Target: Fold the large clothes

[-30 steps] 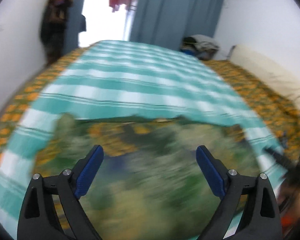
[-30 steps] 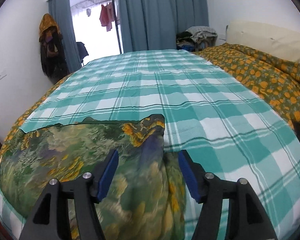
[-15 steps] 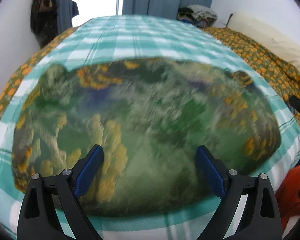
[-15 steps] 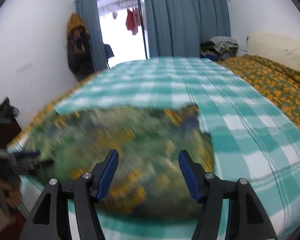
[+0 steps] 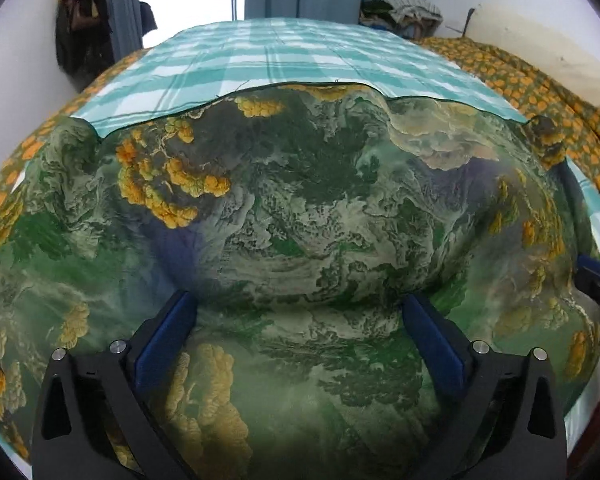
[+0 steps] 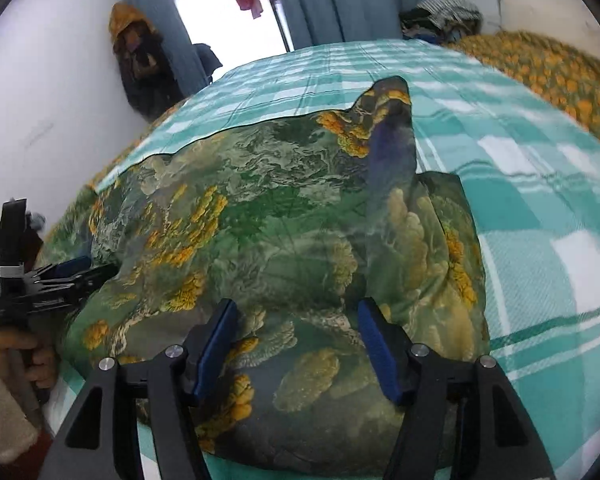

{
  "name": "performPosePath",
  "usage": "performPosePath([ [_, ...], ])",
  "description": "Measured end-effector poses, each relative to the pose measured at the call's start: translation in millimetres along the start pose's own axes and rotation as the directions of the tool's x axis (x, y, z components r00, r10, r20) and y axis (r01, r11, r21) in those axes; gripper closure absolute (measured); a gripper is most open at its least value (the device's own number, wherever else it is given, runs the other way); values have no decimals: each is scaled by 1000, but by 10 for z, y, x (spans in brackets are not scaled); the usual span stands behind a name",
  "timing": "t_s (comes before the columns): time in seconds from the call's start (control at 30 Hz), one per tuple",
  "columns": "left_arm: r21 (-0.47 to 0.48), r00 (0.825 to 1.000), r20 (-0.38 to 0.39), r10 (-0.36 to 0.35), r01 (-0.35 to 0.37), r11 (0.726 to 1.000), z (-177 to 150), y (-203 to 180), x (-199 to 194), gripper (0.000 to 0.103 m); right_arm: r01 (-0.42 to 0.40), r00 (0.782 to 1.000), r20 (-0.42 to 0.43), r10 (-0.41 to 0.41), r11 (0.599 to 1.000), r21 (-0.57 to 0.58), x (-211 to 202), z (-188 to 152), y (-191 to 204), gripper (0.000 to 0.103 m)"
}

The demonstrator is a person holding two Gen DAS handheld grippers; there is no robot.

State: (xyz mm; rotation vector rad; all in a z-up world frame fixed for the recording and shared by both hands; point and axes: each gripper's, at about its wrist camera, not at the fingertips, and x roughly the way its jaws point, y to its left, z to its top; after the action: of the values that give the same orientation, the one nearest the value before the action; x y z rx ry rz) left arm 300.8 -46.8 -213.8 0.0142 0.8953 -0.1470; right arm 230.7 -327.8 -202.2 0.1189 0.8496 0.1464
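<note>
Counting one green printed garment (image 5: pixel 300 208) and two grippers, we saw it spread ahead of both – left gripper (image 5: pixel 300 336) and right gripper (image 6: pixel 296 340) gaped, gripping nothing.

The garment (image 5: pixel 300 200) is lying on the checked sheet (image 5: pixel 300 56) before me. My left gripper (image 5: pixel 298 312) is hovering over it, my right gripper (image 6: pixel 296 320) further right

I see the bed (image 5: pixel 540 92) under a teal checked sheet (image 5: pixel 300 56) — on it lies the green printed garment (image 5: pixel 308 208), near the front edge.
</note>
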Motion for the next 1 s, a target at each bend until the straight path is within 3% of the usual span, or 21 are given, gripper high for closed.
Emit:
performPosePath([
  [0.33, -29, 1000, -19, 22, -23, 999, 5, -12, -80, 1, -4, 1000, 4, 3, 1000, 28, -2, 1, -26, 39],
  [0.57, -85, 1000, -20, -5, 3, 996, -177, 56, -402, 1, 36, 999, 18, -37, 999, 21, 42, -18, 32, 39],
  [0.67, -65, 1000, -17, -14, 13, 998, -276, 74, -574, 1, 57, 998, 4, -57, 998, 26, 41, 15, 63, 39],
  [0.8, -76, 1000, 2, -7, 7, 997, -423, 145, -781, 1, 171, 980, -118, -162, 983, 66, -139, 345, 242, 39],
  [0.9, -110, 1000, -2, -11, 10, 994, -451, 180, -841, 1, 279, 960, -42, -278, 960, 25, -422, 607, 438, 39],
  [1.0, -91, 1000, -7, 4, -5, 996, -418, 135, -892, 1, 313, 950, 13, -313, 950, 3, -595, 749, 525, 39],
])
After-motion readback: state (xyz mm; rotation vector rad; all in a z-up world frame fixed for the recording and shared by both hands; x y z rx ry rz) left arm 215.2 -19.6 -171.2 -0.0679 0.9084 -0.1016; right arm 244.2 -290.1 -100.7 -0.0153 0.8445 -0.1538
